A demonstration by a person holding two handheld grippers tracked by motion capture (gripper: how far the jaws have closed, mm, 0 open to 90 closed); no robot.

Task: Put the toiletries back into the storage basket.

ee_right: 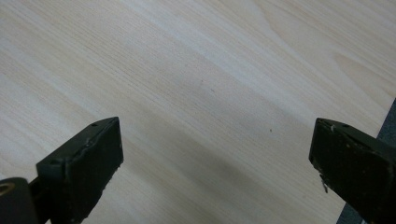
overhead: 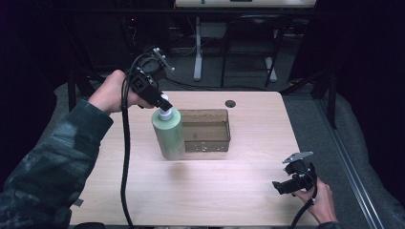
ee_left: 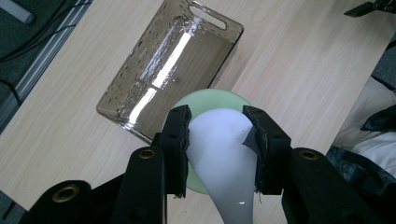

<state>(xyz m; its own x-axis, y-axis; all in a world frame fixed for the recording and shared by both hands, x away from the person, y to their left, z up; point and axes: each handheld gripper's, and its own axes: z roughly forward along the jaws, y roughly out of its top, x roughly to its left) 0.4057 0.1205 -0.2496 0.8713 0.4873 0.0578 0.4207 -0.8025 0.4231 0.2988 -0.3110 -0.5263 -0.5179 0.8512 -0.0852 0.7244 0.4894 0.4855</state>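
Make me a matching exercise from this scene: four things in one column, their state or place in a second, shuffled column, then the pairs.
Things:
1. bottle
2. bin
3. left gripper
4. right gripper

States:
A. jaws wide open over bare table
B. clear, brownish, lying empty
C. green, upright, white pump on top
D. jaws clamped on the pump

Pairs: 1-C, 2-B, 3-D, 4-A

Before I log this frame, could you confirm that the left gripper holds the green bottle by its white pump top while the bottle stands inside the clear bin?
Not quite: the left gripper does clamp the green bottle by its white pump top, but the high view shows the bottle beside the clear bin, on the table.
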